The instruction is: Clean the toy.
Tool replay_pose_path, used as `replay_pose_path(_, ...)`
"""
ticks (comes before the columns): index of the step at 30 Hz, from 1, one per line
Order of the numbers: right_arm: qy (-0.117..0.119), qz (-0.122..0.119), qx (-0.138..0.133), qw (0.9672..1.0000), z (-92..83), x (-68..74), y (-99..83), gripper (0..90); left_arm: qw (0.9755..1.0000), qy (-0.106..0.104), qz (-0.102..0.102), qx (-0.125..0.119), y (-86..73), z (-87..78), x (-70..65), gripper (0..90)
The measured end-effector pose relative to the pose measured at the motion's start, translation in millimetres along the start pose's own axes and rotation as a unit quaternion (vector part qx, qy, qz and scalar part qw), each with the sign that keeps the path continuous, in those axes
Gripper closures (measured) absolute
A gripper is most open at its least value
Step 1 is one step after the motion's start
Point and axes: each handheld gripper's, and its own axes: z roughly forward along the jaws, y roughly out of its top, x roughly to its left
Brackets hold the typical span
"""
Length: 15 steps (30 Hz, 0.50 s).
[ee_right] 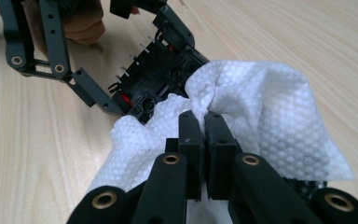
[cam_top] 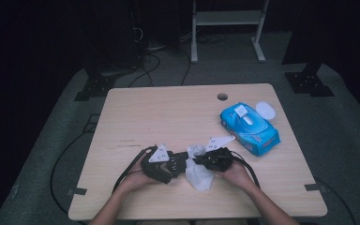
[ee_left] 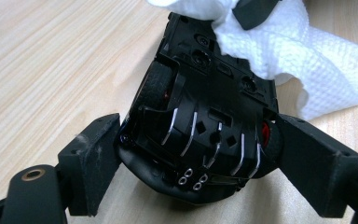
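You are in the middle of wiping the toy car (ee_left: 200, 126) — a black model turned belly-up, its underside with the silver ribs and small exhaust tips facing the left gripper view. Your left gripper (ee_left: 200, 154) has it clamped across the body, one pad on each flank by the wheels, so the jaws stand wide but are plainly gripping. It sits just above the wooden table (cam_top: 168, 112), near the front edge, between your two hands.

Your right gripper (ee_right: 204, 126) is pinched tight on a fold of the white wet wipe (ee_right: 256, 112), the two pads almost meeting with only cloth between them. The wipe drapes over the far end of the car's underside and touches it there; in the high view it spreads out below and between the grippers (cam_top: 200, 171). The blue pack of wipes (cam_top: 249, 125) lies well apart at the right of the table, its lid flipped open.

As I read it, the cleaning stroke is under way and only one end of the chassis has been covered. The next move calls for you to drag the wipe along the underside toward the exhaust end — keep the pinch firm so the cloth does not slip free, and keep the left hold steady, since the car is held only by its sides and a hard push could twist it out.
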Motion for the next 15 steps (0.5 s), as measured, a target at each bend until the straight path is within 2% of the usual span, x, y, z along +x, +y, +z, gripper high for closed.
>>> replay_pose_path(4,0.006,-0.001,0.003,1.0,-0.7,0.4,-1.0,86.5,0.9998,0.01,0.017,-0.004,0.2,-0.3,-3.2,16.9)
replay_pose_path(9,0.005,-0.006,0.015,0.9999,-3.1,1.1,-2.2,86.5,0.9997,0.012,0.02,-0.005,0.0,-0.4,-3.5,16.9)
replay_pose_path(15,-0.003,0.002,0.016,0.9999,-10.7,-1.9,-9.1,86.5,0.9996,0.012,0.024,-0.006,-0.3,-0.5,-3.9,16.9)
